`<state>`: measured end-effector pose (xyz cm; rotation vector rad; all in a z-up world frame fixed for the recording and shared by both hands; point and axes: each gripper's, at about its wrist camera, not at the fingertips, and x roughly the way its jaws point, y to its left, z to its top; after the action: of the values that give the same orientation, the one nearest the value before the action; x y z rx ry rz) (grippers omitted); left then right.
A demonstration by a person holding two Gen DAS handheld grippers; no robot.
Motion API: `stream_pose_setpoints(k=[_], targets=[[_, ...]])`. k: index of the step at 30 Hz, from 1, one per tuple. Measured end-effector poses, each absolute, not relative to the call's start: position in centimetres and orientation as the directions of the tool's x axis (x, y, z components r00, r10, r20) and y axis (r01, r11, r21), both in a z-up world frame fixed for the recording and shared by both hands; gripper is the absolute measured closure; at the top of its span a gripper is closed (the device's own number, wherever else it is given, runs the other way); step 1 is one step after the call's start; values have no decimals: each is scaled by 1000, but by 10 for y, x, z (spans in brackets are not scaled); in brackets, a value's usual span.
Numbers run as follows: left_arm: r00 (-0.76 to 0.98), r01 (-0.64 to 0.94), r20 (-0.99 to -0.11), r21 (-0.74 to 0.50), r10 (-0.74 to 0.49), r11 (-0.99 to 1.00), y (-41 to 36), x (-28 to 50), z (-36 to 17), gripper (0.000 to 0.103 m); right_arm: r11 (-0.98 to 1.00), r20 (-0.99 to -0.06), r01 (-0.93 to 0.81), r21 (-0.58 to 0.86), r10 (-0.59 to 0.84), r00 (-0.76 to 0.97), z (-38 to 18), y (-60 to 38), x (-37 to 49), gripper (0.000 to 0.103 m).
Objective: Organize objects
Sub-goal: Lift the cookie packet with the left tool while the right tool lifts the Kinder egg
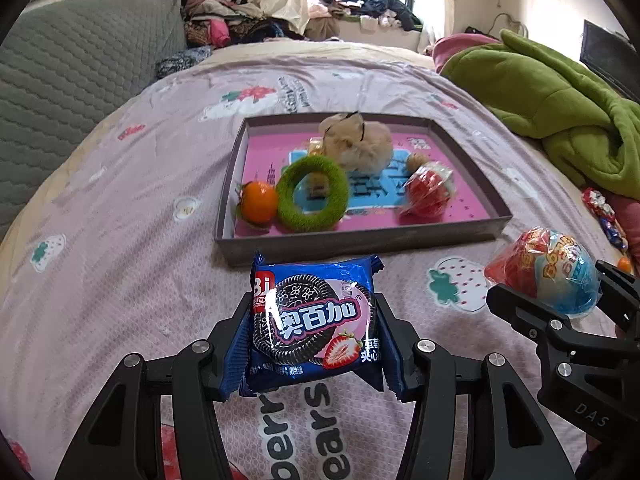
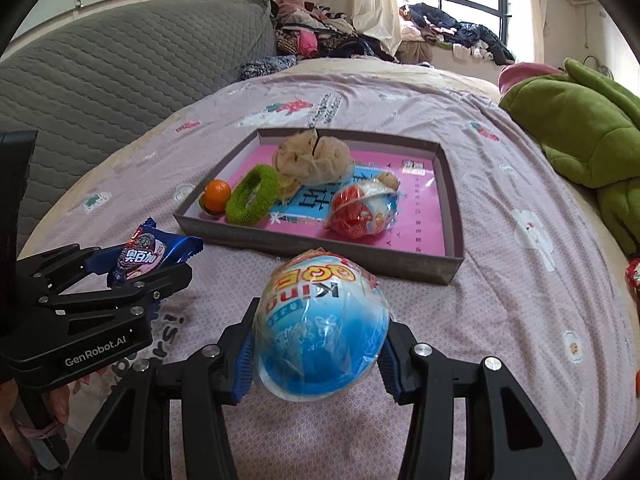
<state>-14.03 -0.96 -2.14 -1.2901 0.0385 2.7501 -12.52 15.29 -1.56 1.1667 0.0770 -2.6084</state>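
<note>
**Blue biscuit packet and toy egg held above the bed, box ahead**

Blue wrapping shows in both grips. The left tool (image 1: pixel 314 336) is closed partway on a biscuit packet (image 1: pixel 312 320), its pads pressing the packet's two crimped sides. The right tool (image 2: pixel 316 332) is closed partway on a round toy egg (image 2: pixel 322 320) in clear film, pads on its left and right flanks. Both items hang clear of the pink strawberry bedspread (image 1: pixel 120 200).

Just beyond them lies a shallow grey box (image 1: pixel 360 240) with a pink floor. Inside it sit an orange (image 1: pixel 259 202) at the near left corner, a green fuzzy ring (image 1: pixel 312 196) touching it, a beige fluffy toy (image 1: pixel 358 144) behind, and a second wrapped egg (image 1: pixel 428 192) to the right.

Both tools tilt steeply downward, side by side, the left one level with the right.

To finish well, each item likely needs carrying over the near wall, high enough to clear it, then lowering onto bare pink floor: the packet between ring and egg, the egg toward the right corner. Releasing low should keep the egg from rolling.
</note>
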Motion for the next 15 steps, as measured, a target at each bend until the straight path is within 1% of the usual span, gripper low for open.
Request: stream_pose_setpoints(k=[15], targets=[[-687,-129,-722,7,84,-992,6,-148,25,46,-961,-660,275,42,-233,-714,43,165,-129,53]])
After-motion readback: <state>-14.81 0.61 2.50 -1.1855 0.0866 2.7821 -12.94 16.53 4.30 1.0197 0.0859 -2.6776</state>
